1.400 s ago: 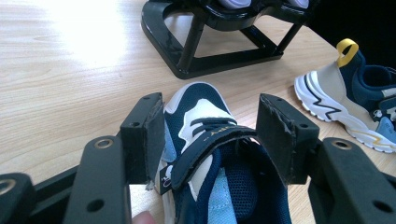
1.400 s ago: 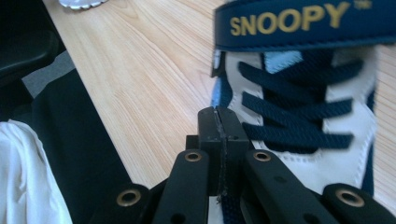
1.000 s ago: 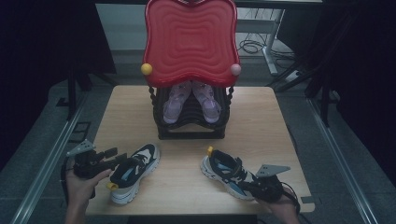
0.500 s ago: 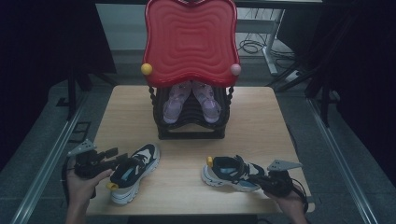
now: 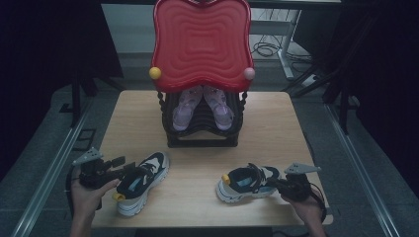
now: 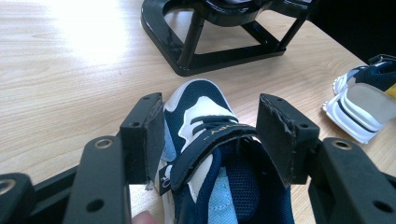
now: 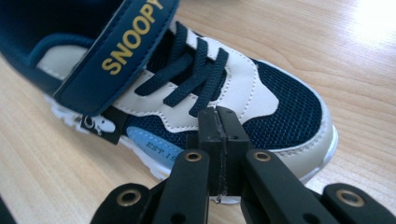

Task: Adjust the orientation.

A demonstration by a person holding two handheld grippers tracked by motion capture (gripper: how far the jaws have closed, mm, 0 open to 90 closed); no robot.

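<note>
A lab: wooden table (image 5: pixel 197 195) amid black curtains (image 5: pixel 44 44), floor cables (image 5: pixel 269 48).

Right hand-held gripper (image 7: pixel 219 140): jaws pressed flat together, nothing between the pads, tips touching or just over the side of a navy and white sneaker (image 7: pixel 187 79). The sneaker lies on the light wooden surface (image 7: pixel 355 60), toe to the right. Navy strap (image 7: pixel 126 51) reads SNOOPY in yellow; dark laces, light blue side patch, white sole.
</note>
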